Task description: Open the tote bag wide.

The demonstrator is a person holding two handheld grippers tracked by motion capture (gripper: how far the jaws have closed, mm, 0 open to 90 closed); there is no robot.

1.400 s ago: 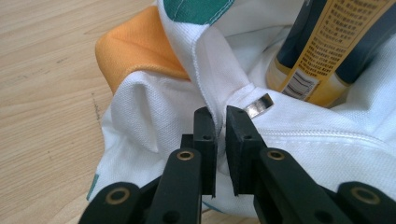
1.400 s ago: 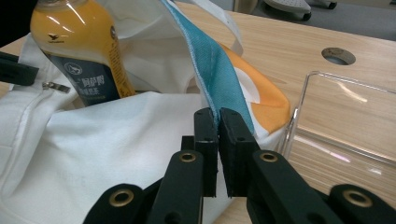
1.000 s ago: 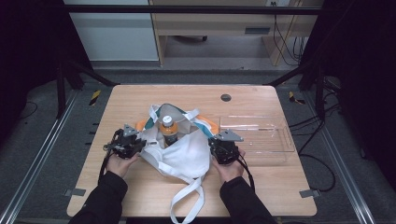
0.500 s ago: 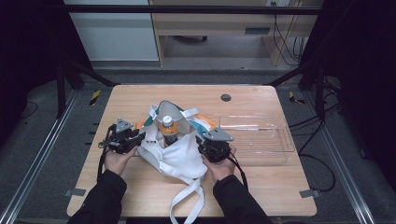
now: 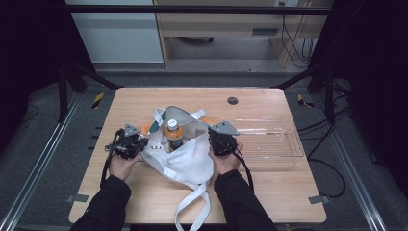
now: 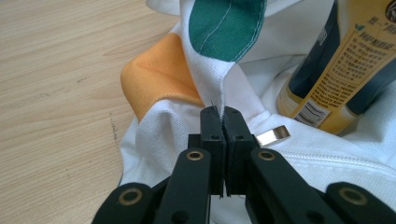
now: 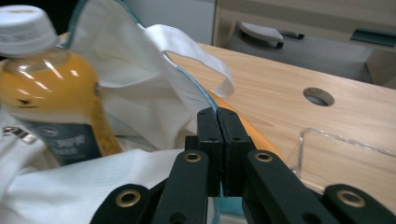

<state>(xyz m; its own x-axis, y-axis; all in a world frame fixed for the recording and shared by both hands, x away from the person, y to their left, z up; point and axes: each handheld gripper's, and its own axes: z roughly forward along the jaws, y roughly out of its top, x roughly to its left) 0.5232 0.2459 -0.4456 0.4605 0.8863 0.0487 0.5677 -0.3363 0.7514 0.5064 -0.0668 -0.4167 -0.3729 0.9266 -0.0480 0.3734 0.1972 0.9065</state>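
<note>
Pinching the white tote bag (image 5: 185, 156) on both sides: left gripper (image 6: 219, 116) has its jaws clamped flat on a fold of the bag's rim fabric, right below a green patch (image 6: 224, 25), and they have just been closing, with that cloth between them. Right gripper (image 7: 218, 116) likewise has just been closing and sits nipped on the bag's teal-trimmed edge (thin fabric, so the jaws look nearly together). In the high view the left gripper (image 5: 129, 143) is at 9 o'clock of the bag, the right gripper (image 5: 222, 138) at 3 o'clock, each in a dark-sleeved hand coming in from 6 o'clock. The bag lies near the table (image 5: 269, 192) centre, mouth held open, one long strap trailing off toward 6 o'clock. Inside the mouth stands an orange drink bottle (image 5: 173, 134), white cap up, dark label. An orange cloth panel (image 6: 159, 77) lies beside the bag at its 9 o'clock. A clear plastic tray (image 5: 276, 144) sits at 3 o'clock, just past the right gripper. Farther out, a cable hole (image 5: 233, 100) at 12 o'clock.
</note>
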